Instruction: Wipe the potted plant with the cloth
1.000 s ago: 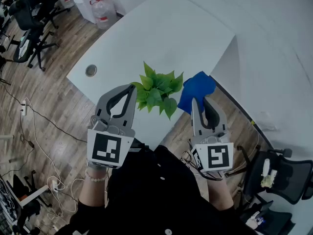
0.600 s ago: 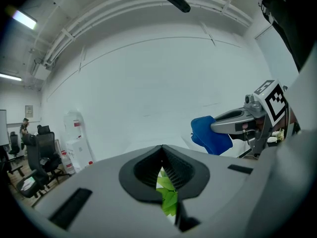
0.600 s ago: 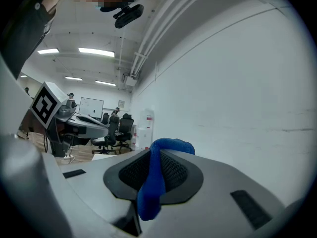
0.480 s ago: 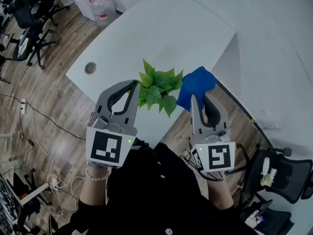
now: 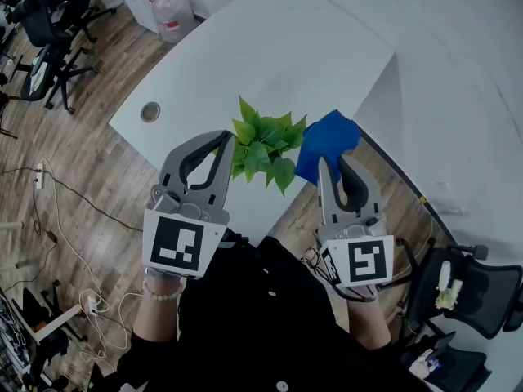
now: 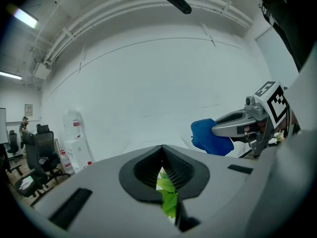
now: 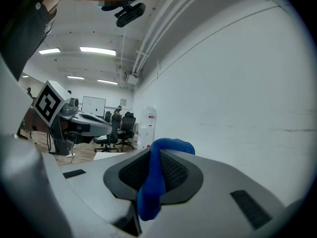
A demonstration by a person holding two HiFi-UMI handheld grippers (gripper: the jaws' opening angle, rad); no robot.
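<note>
Only the left gripper (image 5: 226, 137) has crept forward, jaws together against the leafy green potted plant (image 5: 263, 149) near the white tabletop's (image 5: 270, 47) near edge, likely steadying it. Right gripper (image 5: 329, 163) clamps the crumpled blue cloth (image 5: 327, 141) beside the leaves, poised to wipe.

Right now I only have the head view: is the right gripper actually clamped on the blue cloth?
Observer: Yes. The right gripper view shows the right gripper shut on a fold of the blue cloth.
Operator: And the left one?
Observer: The left gripper is shut tip to tip; the plant's leaves show through the slit below its tips.
Operator: What's overhead?
Observer: Lit strip lights on the ceiling.
</note>
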